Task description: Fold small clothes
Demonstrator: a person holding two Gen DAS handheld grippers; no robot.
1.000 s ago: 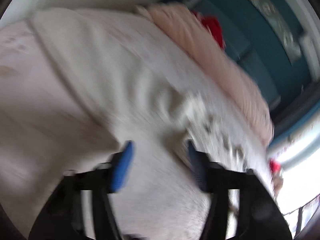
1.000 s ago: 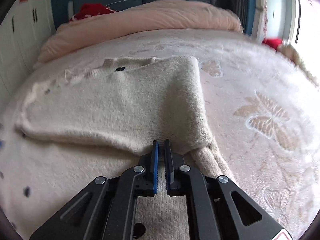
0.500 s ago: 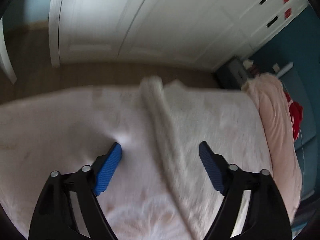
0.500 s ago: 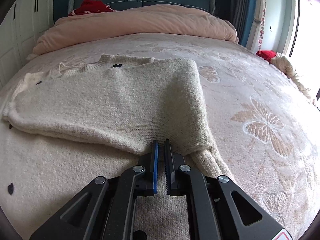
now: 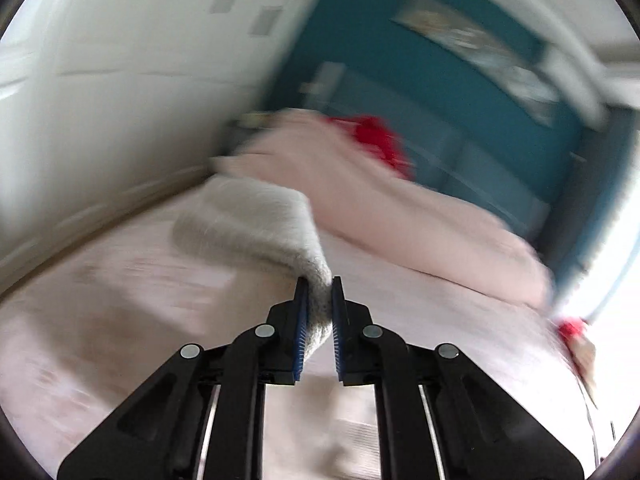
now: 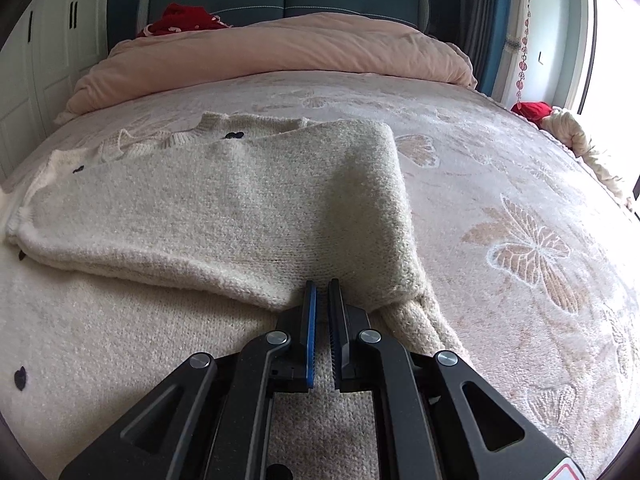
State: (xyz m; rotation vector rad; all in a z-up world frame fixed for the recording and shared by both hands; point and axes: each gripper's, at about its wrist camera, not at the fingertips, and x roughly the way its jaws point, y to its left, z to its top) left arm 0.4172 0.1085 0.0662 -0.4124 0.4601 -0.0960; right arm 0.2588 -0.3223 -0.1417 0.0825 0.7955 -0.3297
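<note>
Pink blanket with butterfly pattern (image 6: 520, 248) spread across the bed, a rolled pink duvet (image 6: 280, 48) at the headboard end with something red (image 6: 180, 16) behind it. Cream knitted sweater (image 6: 180, 208) lying flat on the blanket, partly folded over itself, small dark marks near the neckline. Right hand-held gripper (image 6: 322, 292) closed on the sweater's folded edge at its near side. Left hand-held gripper (image 5: 319, 292) clamped on a bunched piece of the same knit, lifted off the blanket; that view blurred.
</note>
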